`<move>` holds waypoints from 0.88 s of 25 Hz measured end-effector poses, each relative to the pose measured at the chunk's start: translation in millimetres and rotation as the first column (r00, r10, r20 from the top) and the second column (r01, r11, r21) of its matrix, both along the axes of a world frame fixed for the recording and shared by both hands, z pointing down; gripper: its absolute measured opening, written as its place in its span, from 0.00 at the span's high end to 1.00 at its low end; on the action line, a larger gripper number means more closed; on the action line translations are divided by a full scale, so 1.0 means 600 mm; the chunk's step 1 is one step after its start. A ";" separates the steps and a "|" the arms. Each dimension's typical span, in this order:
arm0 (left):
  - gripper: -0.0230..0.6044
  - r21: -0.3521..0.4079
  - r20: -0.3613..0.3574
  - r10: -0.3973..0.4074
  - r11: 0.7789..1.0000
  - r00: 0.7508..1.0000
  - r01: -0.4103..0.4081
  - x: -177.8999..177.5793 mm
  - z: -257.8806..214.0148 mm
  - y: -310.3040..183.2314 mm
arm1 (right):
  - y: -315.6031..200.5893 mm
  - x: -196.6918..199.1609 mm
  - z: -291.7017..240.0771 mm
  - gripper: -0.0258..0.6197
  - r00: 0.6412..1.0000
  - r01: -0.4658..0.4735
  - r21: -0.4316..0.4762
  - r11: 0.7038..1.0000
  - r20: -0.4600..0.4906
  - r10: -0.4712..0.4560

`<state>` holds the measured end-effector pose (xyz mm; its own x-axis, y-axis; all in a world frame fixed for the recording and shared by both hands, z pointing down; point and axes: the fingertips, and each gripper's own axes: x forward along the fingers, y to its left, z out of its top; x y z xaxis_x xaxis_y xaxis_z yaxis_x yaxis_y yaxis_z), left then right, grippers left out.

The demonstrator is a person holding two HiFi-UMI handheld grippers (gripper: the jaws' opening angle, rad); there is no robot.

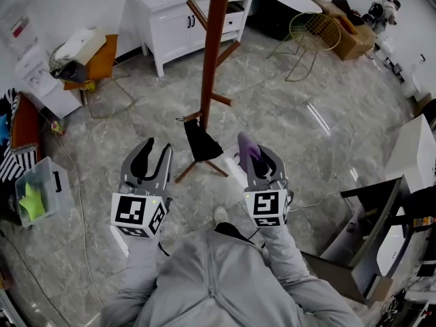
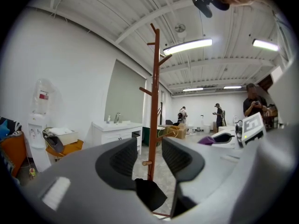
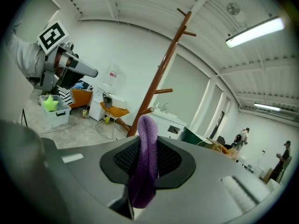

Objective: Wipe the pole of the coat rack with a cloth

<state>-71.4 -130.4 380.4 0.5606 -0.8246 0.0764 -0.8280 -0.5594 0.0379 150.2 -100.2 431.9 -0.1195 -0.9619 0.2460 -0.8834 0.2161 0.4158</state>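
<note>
The coat rack's red-brown pole [image 1: 214, 43] rises from splayed feet on the marble floor, with a dark garment [image 1: 201, 142] hung on a low peg. My right gripper [image 1: 249, 151] is shut on a purple cloth [image 1: 246, 146], a little right of the pole's base. The cloth [image 3: 145, 164] stands up from between the jaws, and the pole [image 3: 161, 71] slants behind it. My left gripper [image 1: 151, 157] is open and empty, left of the rack's feet. Through its jaws the pole [image 2: 154, 101] and the dark garment [image 2: 150, 193] show straight ahead.
A white cabinet [image 1: 180, 16] stands behind the rack. A gold wire chair [image 1: 313, 33] and a cardboard box [image 1: 351, 36] are at the back right. An orange chair [image 1: 95, 63], a water dispenser [image 1: 37, 80] and a clear bin [image 1: 41, 189] line the left. Desks [image 1: 381, 230] crowd the right.
</note>
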 end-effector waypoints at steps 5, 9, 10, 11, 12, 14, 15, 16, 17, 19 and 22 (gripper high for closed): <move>0.69 0.018 0.008 0.018 1.000 1.000 -0.018 0.010 -0.014 -0.002 | 0.011 0.049 -0.029 0.86 0.994 -0.082 0.054 0.995 0.074 0.077; 0.69 0.032 0.011 0.025 0.999 1.000 -0.026 0.014 -0.024 -0.003 | 0.018 0.070 -0.041 0.86 0.987 -0.119 0.089 0.989 0.118 0.109; 0.69 0.034 0.013 0.029 0.999 1.000 -0.029 0.017 -0.025 -0.004 | 0.020 0.075 -0.045 0.86 0.985 -0.127 0.097 0.987 0.130 0.114; 0.69 0.035 0.014 0.033 0.999 0.999 -0.033 0.019 -0.026 -0.004 | 0.021 0.079 -0.050 0.86 0.983 -0.134 0.106 0.985 0.142 0.118; 0.69 0.035 0.016 0.036 0.999 0.999 -0.037 0.021 -0.027 -0.005 | 0.023 0.083 -0.055 0.86 0.980 -0.140 0.118 0.983 0.155 0.121; 0.69 0.036 0.022 0.042 0.998 0.999 -0.043 0.022 -0.027 -0.005 | 0.026 0.089 -0.066 0.86 0.974 -0.152 0.144 0.978 0.187 0.124; 0.69 0.036 0.025 0.045 0.998 0.999 -0.046 0.022 -0.027 -0.004 | 0.028 0.092 -0.071 0.86 0.971 -0.158 0.156 0.975 0.204 0.125; 0.69 0.037 0.028 0.047 0.998 0.999 -0.048 0.022 -0.027 -0.003 | 0.031 0.094 -0.076 0.86 0.967 -0.165 0.166 0.972 0.219 0.126; 0.69 0.038 0.030 0.048 0.998 0.998 -0.049 0.021 -0.027 -0.003 | 0.033 0.096 -0.080 0.86 0.964 -0.171 0.174 0.970 0.233 0.128; 0.69 0.042 0.032 0.049 0.998 0.998 -0.050 0.019 -0.029 -0.004 | 0.035 0.100 -0.087 0.86 0.957 -0.181 0.183 0.966 0.259 0.130; 0.69 0.043 0.033 0.053 0.998 0.998 -0.054 0.019 -0.031 -0.005 | 0.037 0.102 -0.094 0.86 0.946 -0.189 0.190 0.963 0.297 0.128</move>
<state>-60.0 -133.1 362.1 0.6019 -0.7963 0.0597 -0.7972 -0.6036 -0.0132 211.7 -78.2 375.5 0.0048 -0.9999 0.0121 -0.9858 -0.0027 0.1681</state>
